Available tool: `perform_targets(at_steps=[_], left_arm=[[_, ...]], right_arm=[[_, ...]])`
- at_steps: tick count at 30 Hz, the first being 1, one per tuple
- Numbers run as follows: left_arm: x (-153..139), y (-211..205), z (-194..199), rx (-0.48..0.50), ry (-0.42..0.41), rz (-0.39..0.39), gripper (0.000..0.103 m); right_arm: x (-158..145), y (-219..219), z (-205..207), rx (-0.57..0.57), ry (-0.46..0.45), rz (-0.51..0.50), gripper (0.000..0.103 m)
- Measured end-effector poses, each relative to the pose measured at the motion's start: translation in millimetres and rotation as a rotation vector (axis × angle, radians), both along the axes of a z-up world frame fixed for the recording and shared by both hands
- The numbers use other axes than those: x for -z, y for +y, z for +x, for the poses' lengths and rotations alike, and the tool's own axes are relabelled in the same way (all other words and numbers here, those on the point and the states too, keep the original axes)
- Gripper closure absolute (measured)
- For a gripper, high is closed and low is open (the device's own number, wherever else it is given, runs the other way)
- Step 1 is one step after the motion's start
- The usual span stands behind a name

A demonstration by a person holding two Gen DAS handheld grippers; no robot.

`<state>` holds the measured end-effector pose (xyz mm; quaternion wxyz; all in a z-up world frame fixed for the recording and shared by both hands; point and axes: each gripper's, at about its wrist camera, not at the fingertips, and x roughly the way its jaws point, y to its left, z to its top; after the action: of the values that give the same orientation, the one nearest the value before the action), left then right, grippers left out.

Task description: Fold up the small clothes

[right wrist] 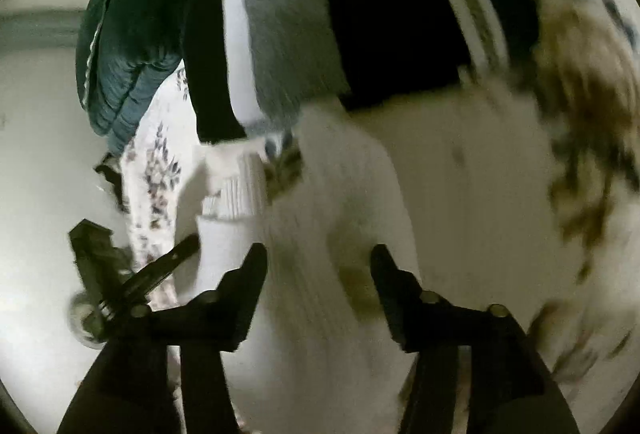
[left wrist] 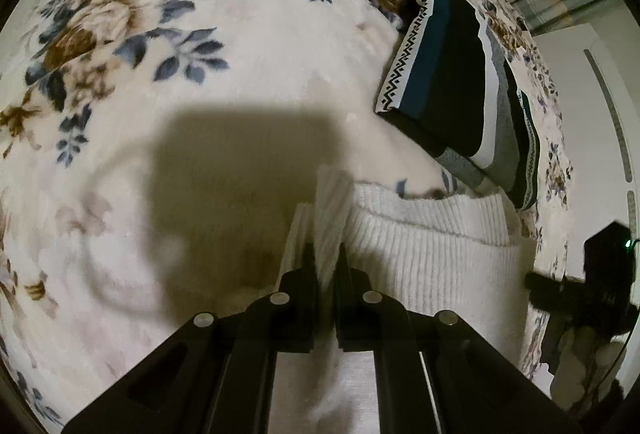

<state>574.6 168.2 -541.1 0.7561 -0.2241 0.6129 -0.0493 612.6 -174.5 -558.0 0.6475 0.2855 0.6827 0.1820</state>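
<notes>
White ribbed knit garment (left wrist: 432, 254) lay on the floral fleece blanket (left wrist: 248, 34).
Just below the folded dark striped clothes (left wrist: 452, 82), the left gripper (left wrist: 325, 254) pinched its ribbed edge; the right gripper (right wrist: 318, 258) hung half-open above it, clamping nothing.

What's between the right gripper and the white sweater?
Nothing visible. The right gripper hangs open directly over the white sweater, with only knit below its jaws. The left gripper is shut on a sweater fold off to the side, and the folded clothes lie beyond on the blanket.
</notes>
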Motion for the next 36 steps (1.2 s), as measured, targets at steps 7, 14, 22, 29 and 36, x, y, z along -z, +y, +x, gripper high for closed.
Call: perform_targets(at_steps=[7, 14, 22, 29, 36], left_arm=[[-12, 10, -5, -0.025, -0.028, 0.002, 0.098], [5, 9, -1, -0.025, 0.018, -0.044, 0.096], [-30, 25, -49, -0.070, -0.031, -0.205, 0.051], [-15, 7, -129, -0.048, 0.070, -0.225, 0.051], [-23, 0, -153, -0.129, -0.005, -0.163, 0.092]], right_arm=[[-10, 14, -26, -0.034, -0.139, -0.073, 0.099], [-11, 11, -2, -0.035, -0.167, -0.198, 0.099], [-18, -35, -34, 0.059, -0.055, -0.075, 0.054], [-3, -43, -123, 0.076, 0.124, 0.069, 0.051], [21, -16, -172, 0.099, 0.150, 0.136, 0.085]])
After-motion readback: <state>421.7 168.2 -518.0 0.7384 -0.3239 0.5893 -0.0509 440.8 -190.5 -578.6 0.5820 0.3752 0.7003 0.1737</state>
